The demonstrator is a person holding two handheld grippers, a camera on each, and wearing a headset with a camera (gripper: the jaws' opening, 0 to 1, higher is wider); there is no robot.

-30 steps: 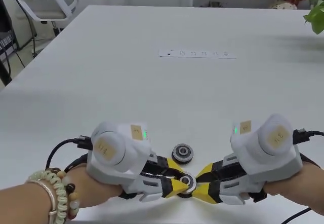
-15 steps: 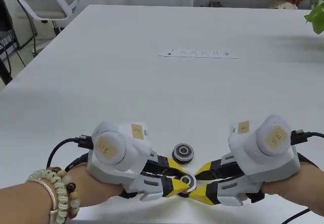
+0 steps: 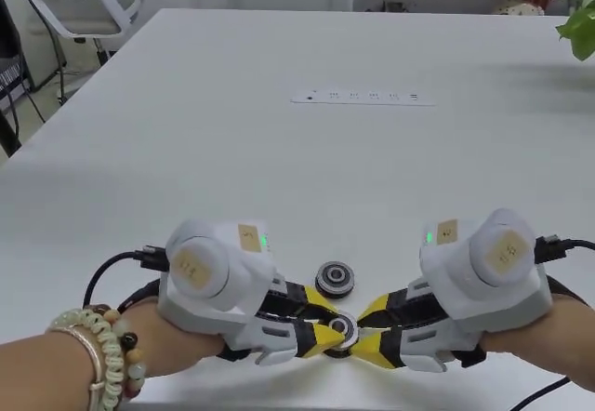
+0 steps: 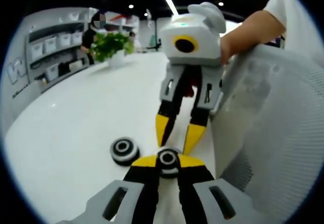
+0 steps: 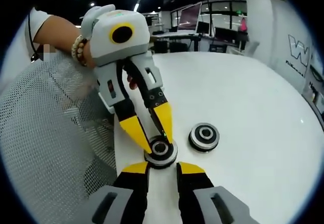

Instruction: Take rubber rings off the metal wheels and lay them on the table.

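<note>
The left gripper (image 4: 168, 161) is clamped on a small metal wheel (image 5: 161, 152), one yellow-tipped jaw on each side of it, and the wheel's black rubber ring (image 5: 172, 158) sits around its rim. The right gripper (image 5: 163, 166) faces the left one head-on. Its jaws stand parted, with the tips right at the near edge of the same wheel; whether they touch the wheel cannot be told. A second wheel (image 5: 204, 136), also wearing its ring, lies flat on the white table (image 3: 279, 151) just beyond the meeting jaw tips, apart from both grippers. Well beyond the grippers, a white socket strip (image 3: 361, 98) lies on the table.
</note>
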